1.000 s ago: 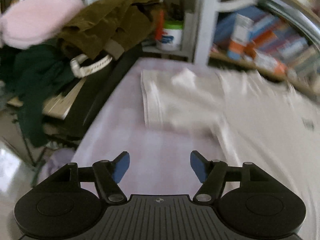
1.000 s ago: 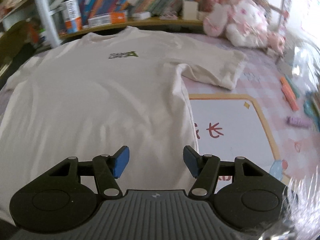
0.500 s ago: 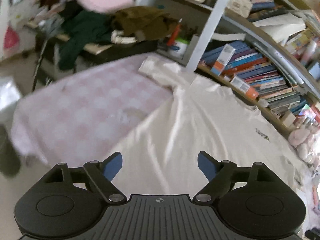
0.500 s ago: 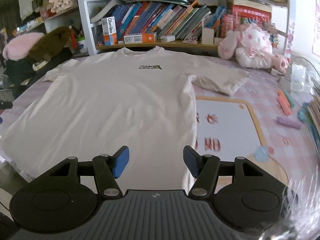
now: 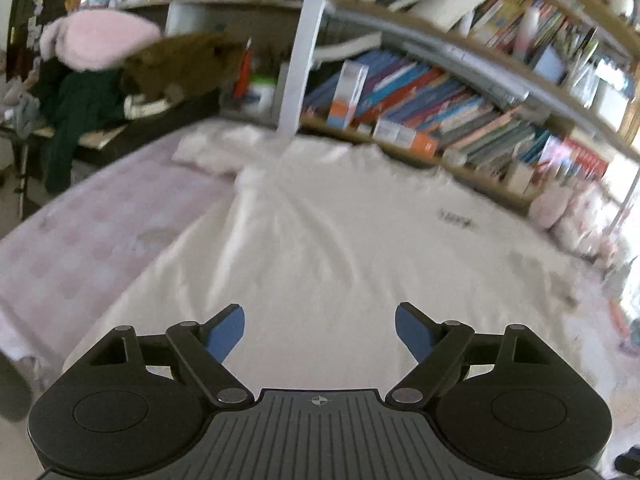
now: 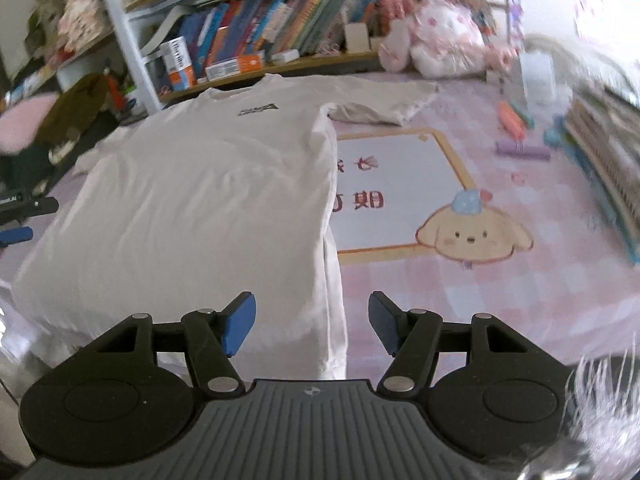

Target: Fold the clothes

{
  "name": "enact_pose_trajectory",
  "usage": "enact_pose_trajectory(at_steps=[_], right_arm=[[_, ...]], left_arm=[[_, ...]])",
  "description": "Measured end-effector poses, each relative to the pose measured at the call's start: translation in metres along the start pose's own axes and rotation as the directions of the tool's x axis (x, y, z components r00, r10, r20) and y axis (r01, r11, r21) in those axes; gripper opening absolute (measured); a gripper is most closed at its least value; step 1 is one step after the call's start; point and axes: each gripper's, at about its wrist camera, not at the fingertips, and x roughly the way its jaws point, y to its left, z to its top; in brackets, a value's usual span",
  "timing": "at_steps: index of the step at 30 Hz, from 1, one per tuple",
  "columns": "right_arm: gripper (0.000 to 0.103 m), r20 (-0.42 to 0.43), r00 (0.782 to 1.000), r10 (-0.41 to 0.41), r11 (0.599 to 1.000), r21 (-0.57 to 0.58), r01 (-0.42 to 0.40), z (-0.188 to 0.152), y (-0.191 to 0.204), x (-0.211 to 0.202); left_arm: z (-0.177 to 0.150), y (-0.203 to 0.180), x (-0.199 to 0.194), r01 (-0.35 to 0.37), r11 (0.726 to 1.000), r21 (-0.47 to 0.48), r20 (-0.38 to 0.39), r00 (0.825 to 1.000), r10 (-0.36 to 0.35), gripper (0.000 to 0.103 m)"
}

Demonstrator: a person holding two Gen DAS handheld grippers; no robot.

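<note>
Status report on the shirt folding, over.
Left claw and right claw open, empty. White T-shirt spread flat on the pink checked cover, unfolded. Nothing lies on it.

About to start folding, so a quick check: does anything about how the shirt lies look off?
Mostly flat, but the T-shirt hangs over the near table edge at its hem, and its right side covers part of the cartoon desk mat. Mild wrinkles run toward one sleeve. Nothing spilled or damaged.

Bookshelf (image 6: 256, 52) behind; plush toy (image 6: 444, 46) right; puppy mat (image 6: 404, 192) alongside.
</note>
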Motion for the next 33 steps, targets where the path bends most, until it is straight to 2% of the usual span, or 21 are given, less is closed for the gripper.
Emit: enact_pose_trajectory(at_steps=[3,6,11,13,14,16,20,26,29,32,33], right_arm=[[0.060,-0.031,0.999,0.010,0.998,0.063,-0.008,0.002,-0.007,0.005],[0.059,-0.069,0.998,-0.002,0.994,0.107,0.010,-0.002,-0.011,0.011],[0.058,-0.090,0.996,-0.028,0.990,0.138,0.041,-0.003,-0.012,0.015],[0.048,-0.120,0.992,-0.033,0.990,0.129,0.048,-0.003,-0.010,0.016],[0.047,-0.144,0.989,-0.028,0.990,0.132,0.047,-0.004,-0.010,0.016],[0.046,-0.169,0.985,-0.021,0.988,0.146,0.046,-0.007,-0.010,0.016],[0.043,-0.188,0.982,-0.002,0.974,0.220,0.044,-0.011,-0.013,0.026],[0.037,-0.223,0.975,0.011,0.971,0.235,0.043,-0.012,-0.012,0.036],[0.031,-0.235,0.971,0.031,0.965,0.261,0.033,-0.010,-0.015,0.037],[0.020,-0.243,0.969,0.032,0.969,0.245,0.029,-0.007,-0.014,0.038],[0.014,-0.242,0.970,0.036,0.971,0.240,0.024,-0.006,-0.013,0.037]], left_arm=[[-0.001,0.008,-0.012,0.048,0.998,0.042,-0.043,0.998,-0.046,0.085],[-0.017,0.027,-0.024,0.004,0.996,0.092,-0.098,0.995,0.005,0.085],[-0.035,0.072,-0.042,-0.062,0.994,0.093,-0.178,0.981,0.078,0.084],[-0.037,0.091,-0.044,-0.097,0.991,0.096,-0.203,0.972,0.115,0.082],[-0.036,0.101,-0.046,-0.106,0.990,0.089,-0.208,0.970,0.123,0.081],[-0.033,0.121,-0.048,-0.122,0.990,0.065,-0.202,0.970,0.133,0.077],[-0.028,0.147,-0.036,-0.126,0.991,0.042,-0.238,0.962,0.132,0.061],[-0.022,0.168,-0.012,-0.064,0.998,0.027,-0.286,0.956,0.069,0.046],[-0.020,0.174,-0.004,-0.025,0.999,0.020,-0.304,0.952,0.030,0.046],[-0.020,0.183,0.002,0.012,1.000,-0.004,-0.327,0.945,-0.013,0.046],[-0.021,0.186,0.004,0.020,1.000,-0.018,-0.334,0.942,-0.024,0.041]])
